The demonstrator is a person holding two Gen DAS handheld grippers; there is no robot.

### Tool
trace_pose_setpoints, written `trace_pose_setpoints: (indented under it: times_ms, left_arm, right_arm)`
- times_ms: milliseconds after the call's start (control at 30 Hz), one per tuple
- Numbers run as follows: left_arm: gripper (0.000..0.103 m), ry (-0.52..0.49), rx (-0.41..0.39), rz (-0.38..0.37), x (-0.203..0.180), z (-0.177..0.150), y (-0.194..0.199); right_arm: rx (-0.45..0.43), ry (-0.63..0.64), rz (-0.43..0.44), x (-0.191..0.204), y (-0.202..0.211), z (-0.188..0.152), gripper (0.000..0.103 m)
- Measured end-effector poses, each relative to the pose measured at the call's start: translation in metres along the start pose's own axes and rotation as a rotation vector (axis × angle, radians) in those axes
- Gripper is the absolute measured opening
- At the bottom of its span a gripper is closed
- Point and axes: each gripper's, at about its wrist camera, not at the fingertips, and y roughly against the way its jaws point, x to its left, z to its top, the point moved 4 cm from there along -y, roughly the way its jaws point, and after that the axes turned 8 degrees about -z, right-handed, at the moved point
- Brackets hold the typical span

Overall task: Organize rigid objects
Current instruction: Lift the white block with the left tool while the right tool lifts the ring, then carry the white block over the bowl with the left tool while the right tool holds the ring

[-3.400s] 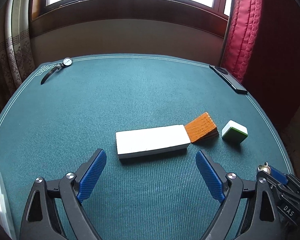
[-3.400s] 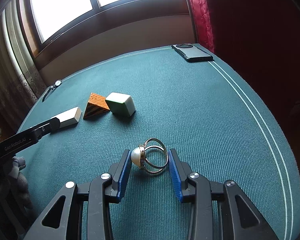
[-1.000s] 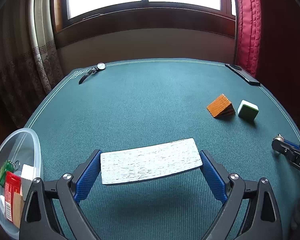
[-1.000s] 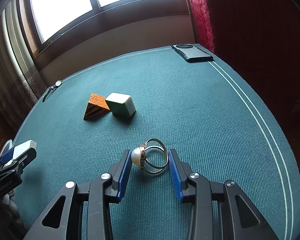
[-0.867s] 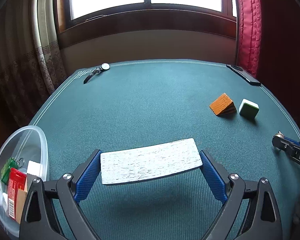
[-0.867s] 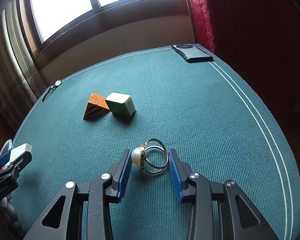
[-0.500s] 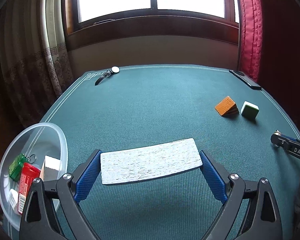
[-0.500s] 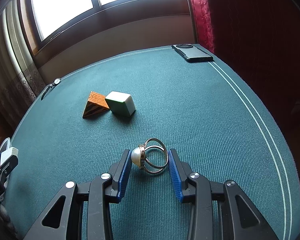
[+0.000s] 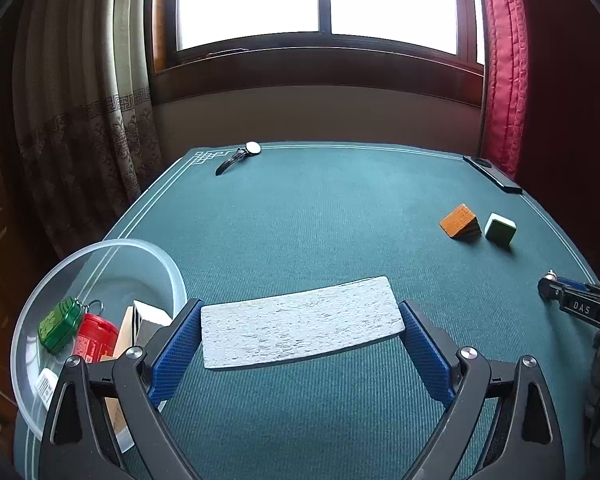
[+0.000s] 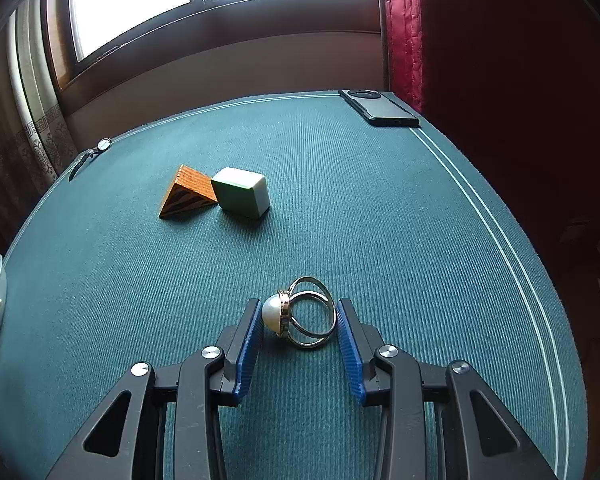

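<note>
1. The green-felt table [image 9: 320, 208] spreads ahead of both claws, under a bright window.
2. A clear bowl [image 9: 60, 272], already holding a green tag, a red item and pale blocks, sits just left of the left claw [image 9: 300, 332], at the table's near-left corner; its rim passes behind the left finger.
3. The left claw is spread wide yet clamped on a white slab [image 9: 300, 322], gripping it end to end and holding it level, apparently clear of the felt.
4. A wedge [image 10: 188, 194] and a cube [image 10: 242, 196] lie ahead and left of the right claw [image 10: 298, 326], touching or nearly so.
5. A phone [image 10: 380, 108] rests far ahead of the right claw, at the table's far edge; a watch [image 9: 238, 154] lies far ahead of the left claw.
6. The right claw, narrowly parted, brackets a pearl ring [image 10: 300, 314]: the pearl touches the left pad, the band reaches the right pad.
7. Risks, as judged: the long slab may strike the bowl's rim, tip it or lodge across it if released off-centre. The ring, pinched on a rounded pearl, could squirt out and roll across the felt.
</note>
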Motion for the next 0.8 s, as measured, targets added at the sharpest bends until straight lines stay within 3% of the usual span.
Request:
trace_pose_setpoints:
  times_ms: [267, 800]
  left_arm:
    - [0.095, 0.020, -0.021, 0.008, 0.016, -0.001, 0.007]
    - [0.095, 0.117, -0.067, 0.044, 0.073, 0.001, 0.027]
  right_arm:
    - [-0.008, -0.004, 0.060, 0.019, 0.025, -0.010, 0.039]
    - [-0.041, 0.085, 0.229, 0.102, 0.061, -0.012, 0.039]
